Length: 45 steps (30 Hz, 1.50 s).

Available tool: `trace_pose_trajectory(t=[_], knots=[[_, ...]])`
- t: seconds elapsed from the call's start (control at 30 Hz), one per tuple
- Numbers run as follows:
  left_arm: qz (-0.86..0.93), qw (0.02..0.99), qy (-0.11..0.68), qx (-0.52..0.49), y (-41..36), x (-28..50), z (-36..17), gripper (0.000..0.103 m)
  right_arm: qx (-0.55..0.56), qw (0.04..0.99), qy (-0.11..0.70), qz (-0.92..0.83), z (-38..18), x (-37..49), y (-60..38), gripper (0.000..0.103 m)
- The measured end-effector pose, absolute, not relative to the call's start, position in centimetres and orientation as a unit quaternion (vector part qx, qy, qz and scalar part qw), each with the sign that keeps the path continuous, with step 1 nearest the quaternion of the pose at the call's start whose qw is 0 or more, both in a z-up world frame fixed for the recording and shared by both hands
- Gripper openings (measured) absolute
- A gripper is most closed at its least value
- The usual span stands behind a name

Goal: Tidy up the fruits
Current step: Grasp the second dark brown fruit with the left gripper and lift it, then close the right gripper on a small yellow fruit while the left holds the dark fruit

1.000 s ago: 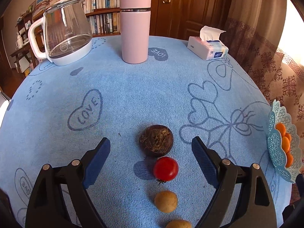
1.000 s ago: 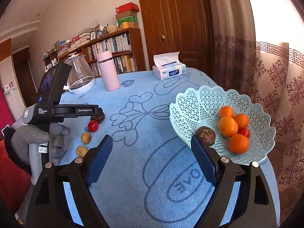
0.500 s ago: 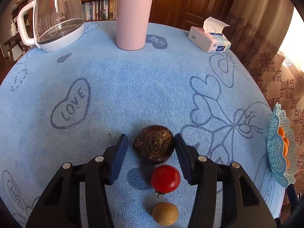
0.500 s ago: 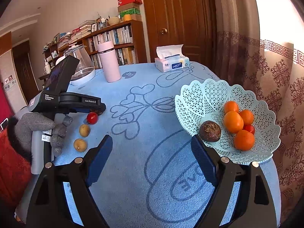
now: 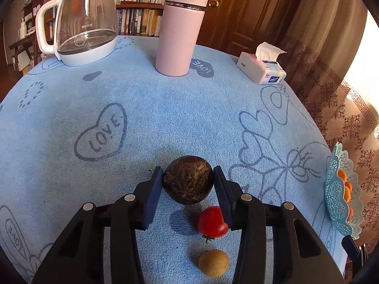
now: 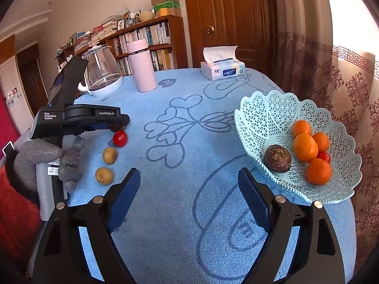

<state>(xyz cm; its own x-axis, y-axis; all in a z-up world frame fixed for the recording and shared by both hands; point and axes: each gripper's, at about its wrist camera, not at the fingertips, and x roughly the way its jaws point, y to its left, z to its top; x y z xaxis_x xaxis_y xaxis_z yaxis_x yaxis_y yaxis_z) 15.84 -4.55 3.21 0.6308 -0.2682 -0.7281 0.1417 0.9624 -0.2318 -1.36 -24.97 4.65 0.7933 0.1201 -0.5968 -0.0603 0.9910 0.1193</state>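
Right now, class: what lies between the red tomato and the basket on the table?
Only bare blue tablecloth with drawn hearts; no fruit lies between the red tomato and the basket. The right wrist view shows it.

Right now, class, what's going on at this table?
A person is sorting fruit into a basket. The left tool has its fingers against both sides of a dark fruit on the cloth, beside a tomato and two brown fruits. The right tool is open, holding nothing, near the basket, which already has oranges, a dark fruit and something small and red.
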Motion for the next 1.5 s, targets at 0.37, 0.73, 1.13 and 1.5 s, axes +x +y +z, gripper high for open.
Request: trace_pose_trajectory(t=[0.37,0.73,1.13,1.5], knots=[[-0.076,0.92,0.372,-0.101,-1.3,14.8,4.7,0.044,0.053,0.927,0.357,0.098,4.0,0.9,-22.3,0.086],[-0.05,0.921,0.365,-0.125,1.0,14.6,4.6,0.044,0.066,0.902,0.399,0.152,3.5,4.9,-18.3,0.083],[-0.04,0.924,0.358,-0.131,1.2,14.4,4.7,0.044,0.065,0.872,0.448,0.187,1.9,8.6,-14.7,0.056],[-0.04,0.922,0.361,-0.132,1.1,14.5,4.6,0.044,0.036,0.871,0.458,0.173,1.8,9.4,-13.5,0.035]])
